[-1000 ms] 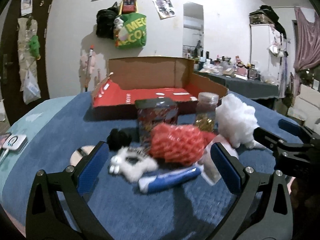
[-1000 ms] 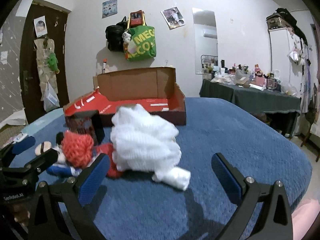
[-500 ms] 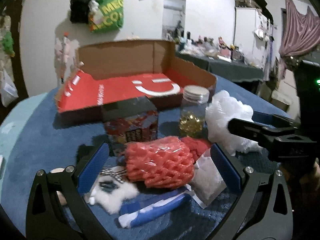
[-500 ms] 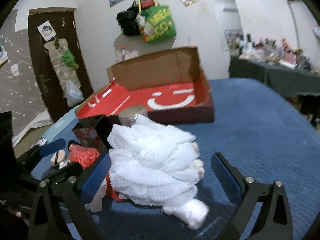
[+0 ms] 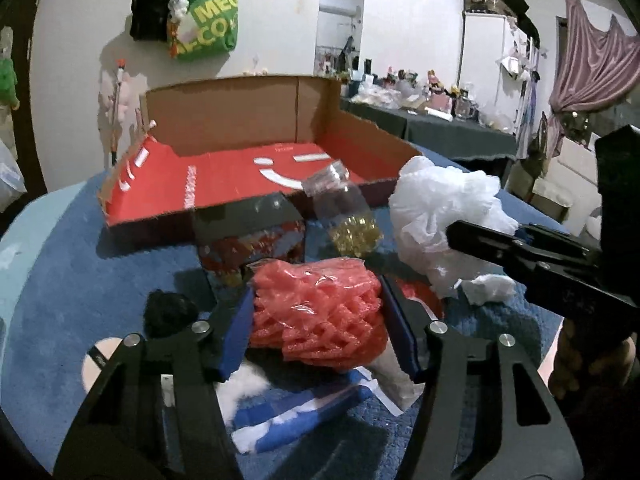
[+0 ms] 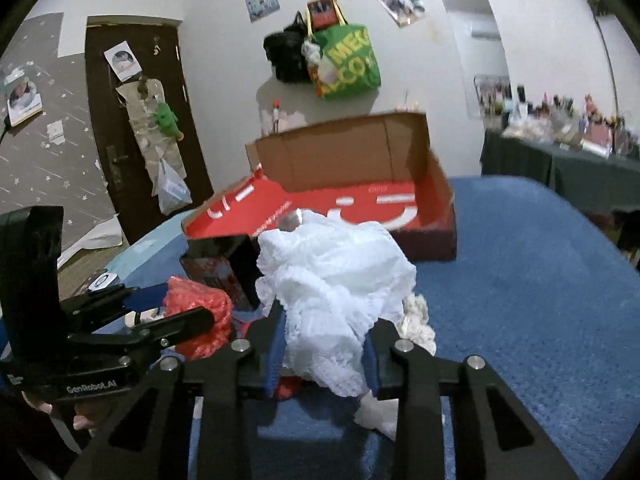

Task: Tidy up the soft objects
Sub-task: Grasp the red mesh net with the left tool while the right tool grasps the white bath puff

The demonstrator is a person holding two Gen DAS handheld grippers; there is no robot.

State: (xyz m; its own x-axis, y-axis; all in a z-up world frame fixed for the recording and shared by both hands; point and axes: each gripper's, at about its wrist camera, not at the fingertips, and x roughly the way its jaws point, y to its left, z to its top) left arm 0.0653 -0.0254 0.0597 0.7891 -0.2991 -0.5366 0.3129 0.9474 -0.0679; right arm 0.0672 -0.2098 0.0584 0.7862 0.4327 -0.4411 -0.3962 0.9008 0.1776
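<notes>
On the blue blanket [image 5: 80,280] a red foam net [image 5: 316,312] sits between the blue pads of my left gripper [image 5: 318,332]. Its jaws are closing and both pads press the net's sides. Farther right lies a white mesh puff [image 5: 436,208], where the right gripper's black fingers [image 5: 516,244] reach in. The right wrist view shows that puff [image 6: 332,276] bunched between the pads of my right gripper [image 6: 324,352], whose jaws are closing on it. My left gripper [image 6: 172,312] appears at the left there, on the red net [image 6: 196,304].
An open cardboard box with a red floor [image 5: 224,184] stands behind the pile. Around the net lie a clear jar of golden bits [image 5: 352,224], a dark patterned tin [image 5: 256,236], a black pompom [image 5: 168,312], a blue-and-white tube [image 5: 304,420] and a white packet [image 5: 396,376].
Both grippers moved in over the pile and tipped downward. The left jaws narrowed from wide open onto the red net, and the right jaws narrowed onto the white puff.
</notes>
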